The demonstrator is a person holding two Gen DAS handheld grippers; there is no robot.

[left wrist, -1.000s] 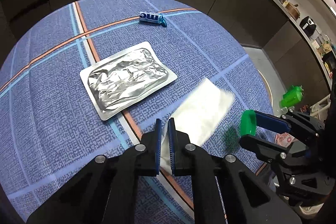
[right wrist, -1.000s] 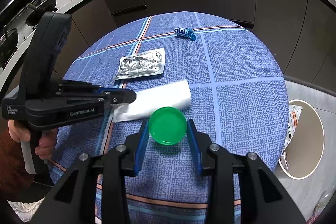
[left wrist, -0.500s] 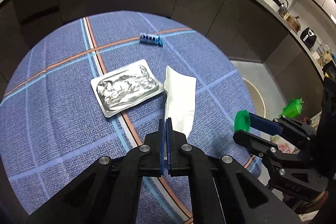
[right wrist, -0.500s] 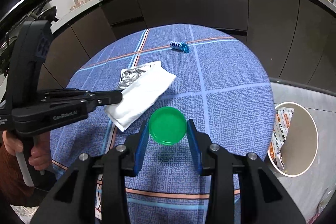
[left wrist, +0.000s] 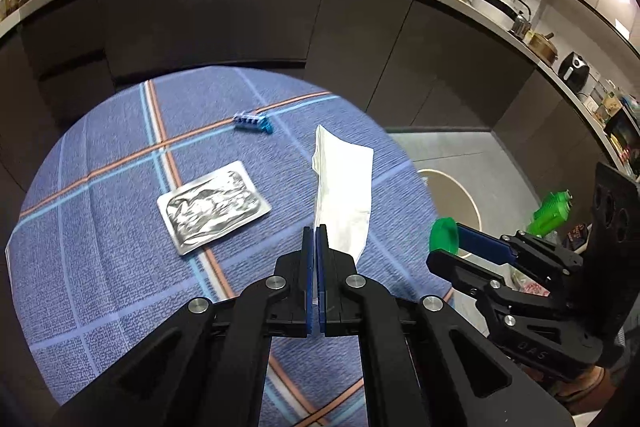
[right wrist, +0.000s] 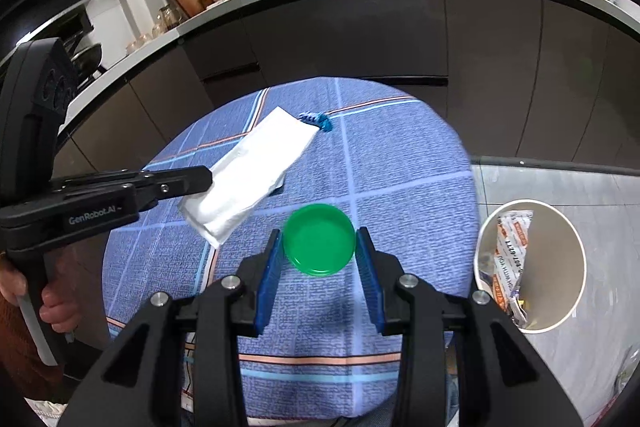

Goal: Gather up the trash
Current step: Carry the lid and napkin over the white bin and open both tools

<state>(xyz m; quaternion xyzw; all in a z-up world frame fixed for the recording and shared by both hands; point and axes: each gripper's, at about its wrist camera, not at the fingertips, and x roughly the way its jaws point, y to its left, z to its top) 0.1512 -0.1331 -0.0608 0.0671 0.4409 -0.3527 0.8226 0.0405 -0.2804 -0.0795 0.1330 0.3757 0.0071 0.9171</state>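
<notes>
My left gripper (left wrist: 315, 231) is shut on a white paper napkin (left wrist: 344, 195) and holds it in the air above the round table (left wrist: 100, 227); the napkin also shows in the right wrist view (right wrist: 248, 183). My right gripper (right wrist: 320, 247) is shut on a green round lid (right wrist: 319, 243), held above the table's near right part; the lid also shows in the left wrist view (left wrist: 444, 237). A silver foil pack (left wrist: 214, 207) and a small blue wrapper (left wrist: 252, 121) lie on the blue checked cloth.
A round beige trash bin (right wrist: 530, 263) with wrappers inside stands on the floor right of the table. Dark cabinets and a counter with kitchenware curve behind the table. A green bottle (left wrist: 552, 211) sits beyond the right gripper.
Both grippers have risen away from the table. The napkin, lifted off the cloth, now hangs higher in my left gripper. The green lid stays held in my right gripper.
</notes>
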